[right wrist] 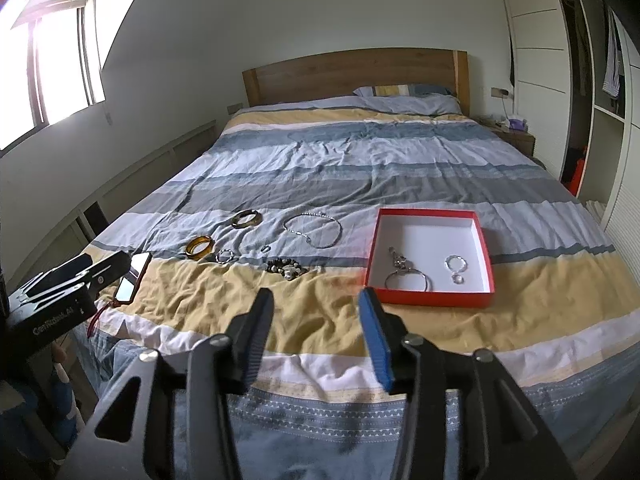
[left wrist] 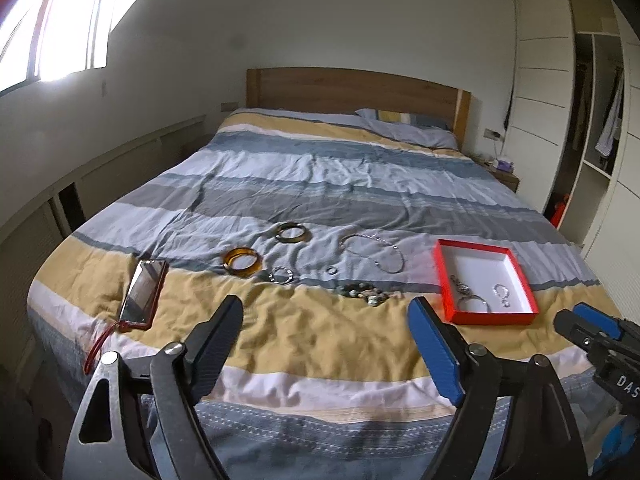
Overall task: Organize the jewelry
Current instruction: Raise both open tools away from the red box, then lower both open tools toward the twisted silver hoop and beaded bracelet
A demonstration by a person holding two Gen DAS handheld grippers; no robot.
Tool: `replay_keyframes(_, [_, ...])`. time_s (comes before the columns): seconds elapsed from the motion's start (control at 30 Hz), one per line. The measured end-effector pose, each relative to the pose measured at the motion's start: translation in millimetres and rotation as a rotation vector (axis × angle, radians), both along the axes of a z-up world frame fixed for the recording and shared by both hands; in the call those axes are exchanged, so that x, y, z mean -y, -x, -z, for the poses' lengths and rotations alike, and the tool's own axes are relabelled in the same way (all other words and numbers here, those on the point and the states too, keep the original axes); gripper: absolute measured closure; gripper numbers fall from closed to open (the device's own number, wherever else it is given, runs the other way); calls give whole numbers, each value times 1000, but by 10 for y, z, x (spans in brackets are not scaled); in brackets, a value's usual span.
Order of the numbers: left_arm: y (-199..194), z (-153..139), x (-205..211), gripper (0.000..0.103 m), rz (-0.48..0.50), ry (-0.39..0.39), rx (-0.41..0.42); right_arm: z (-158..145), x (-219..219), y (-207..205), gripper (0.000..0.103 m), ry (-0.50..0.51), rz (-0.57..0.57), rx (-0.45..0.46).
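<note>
Here, a big bed [right wrist: 360, 152] with a striped cover is holding everything. Near its foot edge, toward the right side, a red box [right wrist: 430, 257] with a white inside is sitting, and silver rings and a bracelet are lying in it. Toward the left side a phone [left wrist: 143, 290] is lying. Between them an amber bangle [right wrist: 199, 246], a dark bangle [right wrist: 246, 217], a thin chain [right wrist: 314, 229] and a bead bracelet [right wrist: 287, 269] are resting. The left gripper [left wrist: 326, 312] and right gripper [right wrist: 316, 300] are hanging over the foot edge, jaws apart, holding nothing.
</note>
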State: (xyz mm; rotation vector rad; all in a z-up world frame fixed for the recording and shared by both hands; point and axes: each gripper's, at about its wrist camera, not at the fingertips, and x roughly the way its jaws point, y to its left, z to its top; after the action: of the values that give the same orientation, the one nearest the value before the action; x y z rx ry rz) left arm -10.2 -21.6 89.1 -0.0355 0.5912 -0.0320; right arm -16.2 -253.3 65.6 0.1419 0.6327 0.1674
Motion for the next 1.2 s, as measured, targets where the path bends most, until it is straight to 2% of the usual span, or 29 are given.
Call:
replay_keyframes(0.13, [-36,154,-208,18,-35,10,-21,69,-40,-77,58,6,-11,-16])
replay_keyframes(0.33, [-142,461,-644,24,-95,36,-104,222,-102,-295,58,2,-39,-52])
replay_keyframes(0.63, [-342,888,-1065,24,-161,41,-209,565,-155,-759,58,-27,-82,-130])
replay_keyframes(0.93, [-775,1208,-1065,24,-153,65,-288,938,-285,-1200,58,-39,-144,-203])
replay_keyframes(1.2, [-1320,1371,-925,24,-90,80,-319,1206,-376,-1620,58,-50,-189,-251])
